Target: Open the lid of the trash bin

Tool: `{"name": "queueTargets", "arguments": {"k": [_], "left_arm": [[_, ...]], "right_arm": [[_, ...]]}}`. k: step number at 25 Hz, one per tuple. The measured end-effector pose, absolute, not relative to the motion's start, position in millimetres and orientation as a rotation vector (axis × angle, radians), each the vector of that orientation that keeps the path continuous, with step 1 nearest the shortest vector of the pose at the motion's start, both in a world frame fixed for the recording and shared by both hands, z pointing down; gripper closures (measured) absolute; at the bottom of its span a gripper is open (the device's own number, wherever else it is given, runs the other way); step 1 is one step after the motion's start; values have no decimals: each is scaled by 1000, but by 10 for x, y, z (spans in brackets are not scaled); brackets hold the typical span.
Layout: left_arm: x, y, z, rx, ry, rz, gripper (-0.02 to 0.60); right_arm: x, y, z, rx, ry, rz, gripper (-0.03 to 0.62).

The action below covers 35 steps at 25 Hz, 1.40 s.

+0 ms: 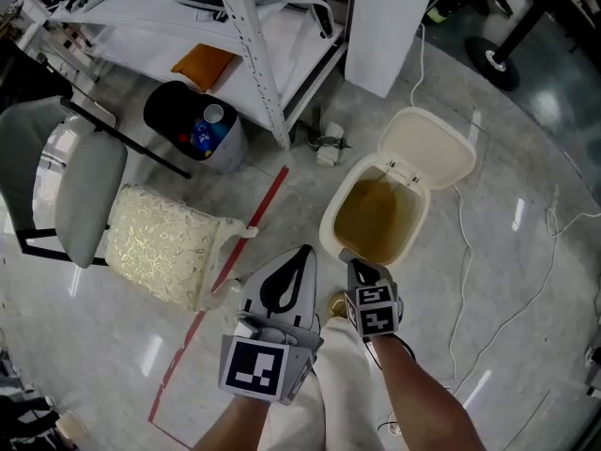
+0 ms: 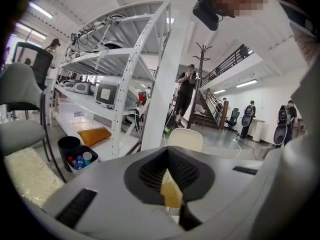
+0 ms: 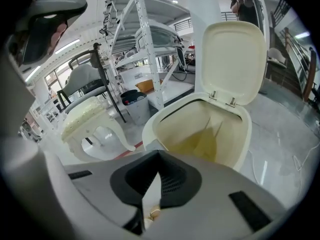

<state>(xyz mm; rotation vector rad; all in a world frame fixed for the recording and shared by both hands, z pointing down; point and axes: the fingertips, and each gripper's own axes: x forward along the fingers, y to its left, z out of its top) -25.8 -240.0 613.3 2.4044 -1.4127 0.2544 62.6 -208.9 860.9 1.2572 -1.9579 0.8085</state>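
The cream trash bin (image 1: 331, 222) stands on the floor just ahead of both grippers, its lid (image 1: 428, 146) swung up and back so the yellowish inside shows. In the right gripper view the bin's rim (image 3: 240, 134) and the upright lid (image 3: 232, 64) fill the middle. My right gripper (image 1: 355, 263) hovers at the bin's near rim, shut, with nothing between its jaws (image 3: 152, 194). My left gripper (image 1: 302, 252) is to the left of the bin, also shut and empty (image 2: 170, 184); the lid (image 2: 185, 140) shows just beyond it.
A black bin with bottles (image 1: 197, 125) sits by the white shelf rack (image 1: 254, 54). A cushioned stool (image 1: 164, 242) and a grey chair (image 1: 66, 186) stand at the left. Red tape (image 1: 235, 256) runs along the floor; white cables (image 1: 465, 280) trail at the bin's right.
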Motion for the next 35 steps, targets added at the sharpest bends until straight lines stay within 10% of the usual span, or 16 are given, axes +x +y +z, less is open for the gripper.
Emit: {"name": "queueTargets", "arguments": {"k": [35], "left_arm": [[-330, -1806, 3954, 2599, -1269, 202, 591]], "right_arm": [[671, -1916, 4534, 1688, -2325, 469, 568]]}}
